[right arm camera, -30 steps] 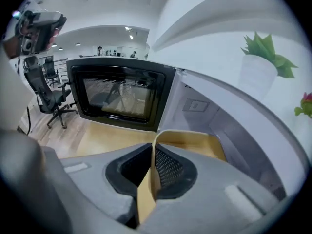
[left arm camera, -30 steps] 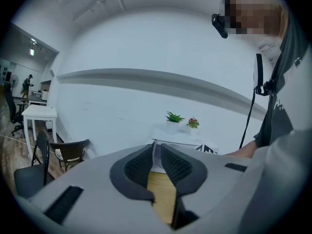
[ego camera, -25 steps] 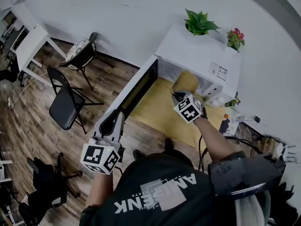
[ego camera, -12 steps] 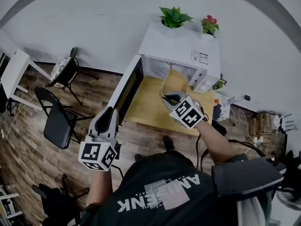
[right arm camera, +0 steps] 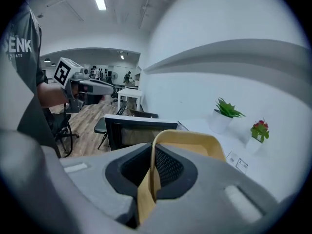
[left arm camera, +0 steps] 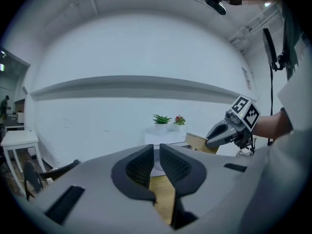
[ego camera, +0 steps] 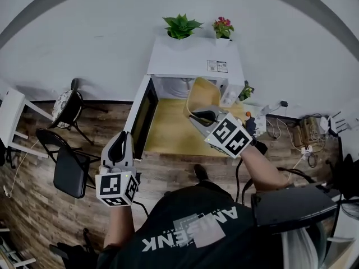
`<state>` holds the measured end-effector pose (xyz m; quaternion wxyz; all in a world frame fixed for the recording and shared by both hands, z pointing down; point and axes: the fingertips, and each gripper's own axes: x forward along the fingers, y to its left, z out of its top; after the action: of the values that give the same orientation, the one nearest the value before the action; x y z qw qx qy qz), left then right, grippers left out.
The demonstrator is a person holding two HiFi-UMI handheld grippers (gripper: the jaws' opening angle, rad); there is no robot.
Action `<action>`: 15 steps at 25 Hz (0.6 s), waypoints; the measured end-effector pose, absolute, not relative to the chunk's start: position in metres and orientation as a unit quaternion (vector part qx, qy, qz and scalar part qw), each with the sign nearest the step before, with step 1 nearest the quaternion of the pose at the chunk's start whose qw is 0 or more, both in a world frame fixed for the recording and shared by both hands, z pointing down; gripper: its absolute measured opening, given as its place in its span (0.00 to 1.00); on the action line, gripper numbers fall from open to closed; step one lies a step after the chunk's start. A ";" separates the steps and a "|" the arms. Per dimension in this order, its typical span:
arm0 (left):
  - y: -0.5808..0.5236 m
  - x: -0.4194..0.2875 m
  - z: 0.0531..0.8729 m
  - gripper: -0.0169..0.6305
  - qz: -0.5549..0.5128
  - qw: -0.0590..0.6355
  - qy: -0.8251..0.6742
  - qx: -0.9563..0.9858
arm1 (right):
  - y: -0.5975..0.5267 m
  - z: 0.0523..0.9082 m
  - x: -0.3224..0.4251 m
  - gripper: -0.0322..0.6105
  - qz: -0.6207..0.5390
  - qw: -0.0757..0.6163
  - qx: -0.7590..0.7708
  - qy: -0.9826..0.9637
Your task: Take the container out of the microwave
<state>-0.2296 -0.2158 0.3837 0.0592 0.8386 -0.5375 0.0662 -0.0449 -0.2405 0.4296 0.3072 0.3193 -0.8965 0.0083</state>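
The tan, thin-walled container with rounded corners (ego camera: 203,93) is showing as an open-topped tub with a smooth, plain rim, its empty inside facing the head view. It is hanging clear of the yellow wooden tabletop (ego camera: 168,136), just in front of the open cavity of the white microwave (ego camera: 190,58), whose dark-windowed door (ego camera: 143,114) is standing swung out to the left. The right claw (ego camera: 199,115) is pinching one side wall of the container; in the right gripper view the claw (right arm camera: 152,167) is closing its two pads almost together, one inside and one outside the wall, with only that thin tan sheet (right arm camera: 204,143) running up between them. The left claw (ego camera: 119,144) is hovering by the outer edge of the door, well apart from the container, and in the left gripper view its jaws (left arm camera: 157,155) are sitting drawn together to a narrow slit with nothing in it. A green potted plant (ego camera: 180,26) and a red-flowered potted plant (ego camera: 222,27) are sitting on the microwave's top.
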 end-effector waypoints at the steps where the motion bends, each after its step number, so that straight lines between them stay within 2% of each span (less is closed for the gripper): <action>1: -0.217 -0.230 0.378 0.08 0.061 0.057 -0.540 0.838 | -0.239 0.422 -0.044 0.09 0.007 0.302 0.319 -0.898; 7: -0.220 -0.225 0.350 0.07 0.028 0.046 -0.547 0.836 | -0.234 0.398 -0.036 0.09 -0.004 0.292 0.307 -0.906; 15: -0.219 -0.221 0.346 0.03 0.014 0.085 -0.560 0.824 | -0.241 0.371 -0.027 0.09 -0.026 0.275 0.292 -0.916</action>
<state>-0.2207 -0.2195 0.3463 0.0846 0.8243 -0.5596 0.0140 -0.0274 -0.2412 0.3710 0.2746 0.2922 -0.9157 -0.0260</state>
